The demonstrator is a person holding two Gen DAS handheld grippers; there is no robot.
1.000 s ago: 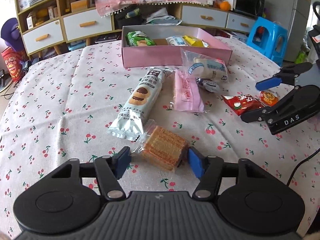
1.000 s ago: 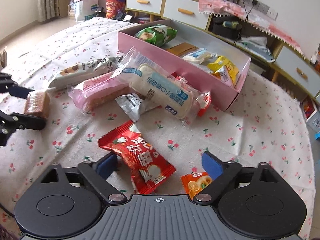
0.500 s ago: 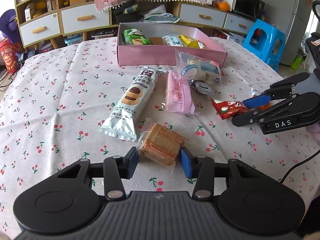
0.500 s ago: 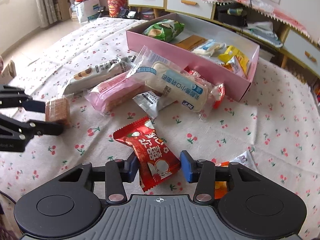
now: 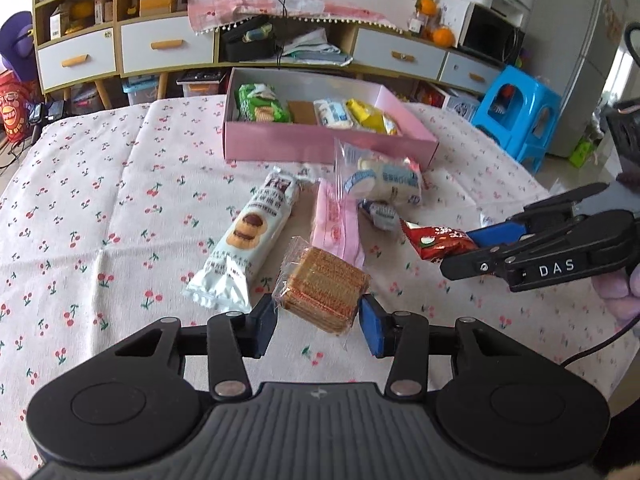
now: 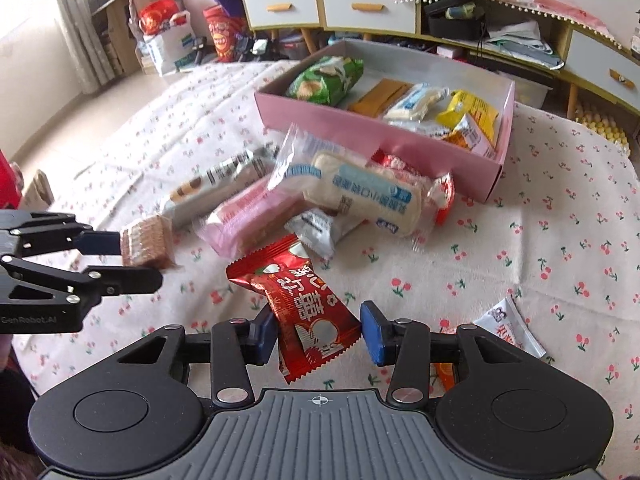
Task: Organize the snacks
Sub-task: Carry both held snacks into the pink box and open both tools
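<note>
The left gripper (image 5: pixel 318 322) is angled down toward the table, and its blue pads (image 5: pixel 371 334) are pressed on the two sides of a wafer pack (image 5: pixel 322 294), which is held clear of the tablecloth (image 5: pixel 100 208). The jaws have just been closing, with the pack between them. The pack is tilted, its long axis running from near left to far right in the left wrist view, with the clear wrapper end pointing away from the gripper.

The right gripper (image 6: pixel 318 332) is likewise pitched downward, and a red candy packet (image 6: pixel 304 304) is pinched between its pads. Its jaws have also just been closing on that packet. The packet is lifted off the cloth, its long axis running away from the gripper and leaning to the left, one crimped end toward the camera.

Beyond both grippers, a long biscuit packet (image 5: pixel 248 240), a pink packet (image 5: pixel 334 224) and a white and blue cake packet (image 6: pixel 364 196) are lying close together on the cloth. Farther back, a pink box (image 5: pixel 312 146) is standing with several snacks already inside. An orange and white sachet (image 6: pixel 508 330) is lying just to the right of the right gripper.
</note>
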